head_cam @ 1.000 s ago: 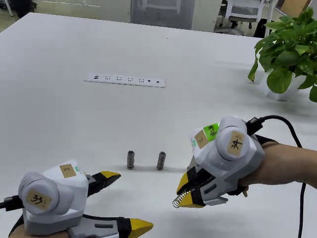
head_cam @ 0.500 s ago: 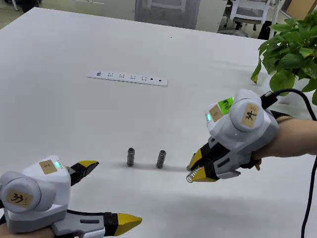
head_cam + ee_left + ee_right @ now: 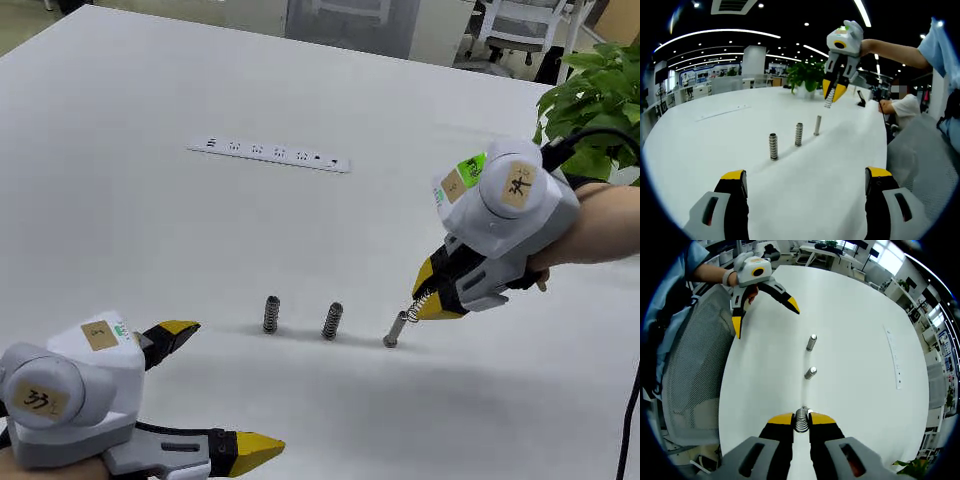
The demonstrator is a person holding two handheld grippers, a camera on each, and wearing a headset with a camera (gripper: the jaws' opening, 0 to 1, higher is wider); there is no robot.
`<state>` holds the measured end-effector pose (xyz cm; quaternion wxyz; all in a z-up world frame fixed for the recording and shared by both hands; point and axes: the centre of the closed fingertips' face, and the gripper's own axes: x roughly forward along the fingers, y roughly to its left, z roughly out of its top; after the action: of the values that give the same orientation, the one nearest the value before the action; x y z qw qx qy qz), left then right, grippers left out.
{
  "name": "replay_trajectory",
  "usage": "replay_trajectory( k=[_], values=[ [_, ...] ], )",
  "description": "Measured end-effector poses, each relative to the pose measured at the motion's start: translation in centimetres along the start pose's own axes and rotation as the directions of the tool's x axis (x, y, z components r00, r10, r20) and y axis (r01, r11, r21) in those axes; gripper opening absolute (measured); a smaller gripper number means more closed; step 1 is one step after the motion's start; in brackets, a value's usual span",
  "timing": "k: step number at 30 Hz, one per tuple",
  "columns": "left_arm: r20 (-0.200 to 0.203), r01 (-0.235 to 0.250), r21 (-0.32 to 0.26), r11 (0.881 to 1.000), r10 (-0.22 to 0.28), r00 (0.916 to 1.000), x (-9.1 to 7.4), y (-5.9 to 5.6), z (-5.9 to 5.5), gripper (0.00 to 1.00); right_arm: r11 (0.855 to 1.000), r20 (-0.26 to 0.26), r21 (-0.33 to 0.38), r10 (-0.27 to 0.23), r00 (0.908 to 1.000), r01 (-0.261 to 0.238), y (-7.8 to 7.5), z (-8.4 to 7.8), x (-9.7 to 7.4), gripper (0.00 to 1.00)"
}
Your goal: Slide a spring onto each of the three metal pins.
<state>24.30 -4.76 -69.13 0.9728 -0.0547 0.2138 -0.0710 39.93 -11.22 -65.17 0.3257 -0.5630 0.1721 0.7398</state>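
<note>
Head view, nearest at lower left: left gripper (image 3: pixel 217 388), yellow-tipped jaws spread wide, gripping nothing, hovering over the white table (image 3: pixel 120 230). Just beyond, a row of 3 upright metal pins on the tabletop. From the left: first sprung pin (image 3: pixel 271 314) and second sprung pin (image 3: pixel 332 320), each already wearing a coiled spring, then the bare pin (image 3: pixel 396 328), plain metal. Above and to the right of the bare pin, right gripper (image 3: pixel 424 298), jaws pinched together on a spring (image 3: pixel 417 304), held in the air with the lower end close to the pin's top, not on it. Further back, a white power strip (image 3: pixel 270 155) flat on the table, well apart from the pins. At the far right edge, a leafy green plant (image 3: pixel 600 85). Past the table, office chairs (image 3: pixel 510 22).

Left gripper view: own 2 jaws wide apart at the bottom, then the 3 pins in a receding line, bare one farthest. Above it, the right gripper tilted downward, spring hanging from the yellow tips, clear of the pin.

Right gripper view: closest, own jaws closed with the spring clamped between the tips. Beyond, the 2 sprung pins seen from above, one behind the other. Farther still, the left gripper held in a hand, open, beside a grey mesh chair (image 3: pixel 695 365).
</note>
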Motion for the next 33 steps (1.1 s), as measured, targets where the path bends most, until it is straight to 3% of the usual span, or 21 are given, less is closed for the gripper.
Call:
replay_trajectory(
  k=[1, 5, 16, 33],
  values=[
    [-0.001, -0.006, 0.007, 1.000, 0.006, 1.0000, 0.0, 0.1, 0.0, 1.00, 1.000, -0.024, -0.016, -0.006, 0.9997, 0.005, -0.2, -0.3, 0.1, 0.12],
    [0.011, -0.025, 0.009, 1.000, 0.025, 0.9996, 0.0, 0.0, 0.2, 0.99, 1.000, -0.043, -0.029, -0.001, 0.9991, 0.000, -0.5, -0.4, 0.6, 0.12],
    [-0.002, -0.041, 0.027, 0.999, 0.041, 0.9991, 0.1, 0.0, 0.1, 0.98, 0.998, -0.091, -0.062, 0.015, 0.9957, -0.020, -0.8, -0.9, 1.8, 0.12],
    [-0.007, -0.041, 0.021, 0.999, 0.042, 0.9991, 0.1, 0.2, -0.2, 0.98, 0.996, -0.114, -0.082, 0.034, 0.9929, -0.044, -0.9, -0.9, 2.6, 0.12]
  ],
)
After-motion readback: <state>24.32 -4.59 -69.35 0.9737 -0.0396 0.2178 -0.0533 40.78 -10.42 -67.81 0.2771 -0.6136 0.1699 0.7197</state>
